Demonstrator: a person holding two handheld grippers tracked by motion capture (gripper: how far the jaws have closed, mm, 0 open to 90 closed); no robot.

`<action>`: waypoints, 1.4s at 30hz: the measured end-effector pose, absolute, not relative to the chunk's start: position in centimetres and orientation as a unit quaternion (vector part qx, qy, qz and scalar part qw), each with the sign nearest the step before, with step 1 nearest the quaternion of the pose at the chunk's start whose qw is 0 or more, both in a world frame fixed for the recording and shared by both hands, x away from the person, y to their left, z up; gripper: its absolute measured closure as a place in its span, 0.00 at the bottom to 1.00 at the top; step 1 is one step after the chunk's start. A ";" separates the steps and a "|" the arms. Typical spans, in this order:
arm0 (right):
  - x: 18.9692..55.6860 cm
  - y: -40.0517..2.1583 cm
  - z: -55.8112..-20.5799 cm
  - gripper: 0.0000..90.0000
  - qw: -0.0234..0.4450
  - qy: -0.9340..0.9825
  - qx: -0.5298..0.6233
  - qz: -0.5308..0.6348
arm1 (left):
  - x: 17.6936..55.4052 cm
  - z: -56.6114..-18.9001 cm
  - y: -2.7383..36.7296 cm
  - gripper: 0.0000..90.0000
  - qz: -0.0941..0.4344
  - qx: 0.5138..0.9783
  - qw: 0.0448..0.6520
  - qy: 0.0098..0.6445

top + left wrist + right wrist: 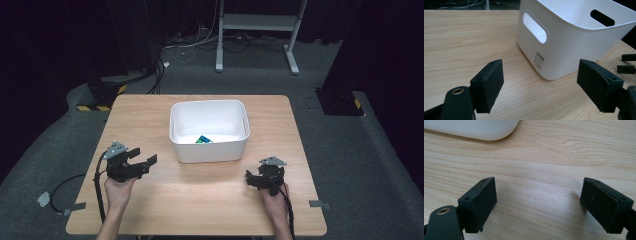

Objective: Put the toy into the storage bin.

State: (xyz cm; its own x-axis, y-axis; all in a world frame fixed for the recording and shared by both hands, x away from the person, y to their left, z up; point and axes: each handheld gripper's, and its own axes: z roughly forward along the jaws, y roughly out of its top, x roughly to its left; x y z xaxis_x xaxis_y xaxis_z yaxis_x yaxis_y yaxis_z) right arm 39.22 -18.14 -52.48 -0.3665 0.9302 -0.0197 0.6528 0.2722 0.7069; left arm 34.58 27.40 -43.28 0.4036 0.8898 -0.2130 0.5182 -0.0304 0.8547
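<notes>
Sitting in the white bin, the colourful cube lies ahead between both empty, parted tongs, left tongs nearer than right tongs.

The table is pale wood-grain with a smooth, faintly sheeny finish. The bin is smooth white plastic. The gripper pads look matt black and foam-like.

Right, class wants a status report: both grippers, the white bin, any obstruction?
Left gripper jaws open, empty, facing white bin. Right gripper jaws open, empty, over table. Colourful cube inside bin. Nothing in the way.
</notes>
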 end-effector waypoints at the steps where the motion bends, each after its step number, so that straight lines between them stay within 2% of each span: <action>1: 39.2 -18.1 -52.5 0.15 0.223 0.766 0.517 0.311 | 34.6 -43.3 27.4 0.24 0.196 0.691 0.474 0.510; 42: 39.2 -18.1 -52.5 0.15 0.223 0.765 0.517 0.311 | 34.9 -45.6 27.2 0.25 0.205 0.697 0.442 0.526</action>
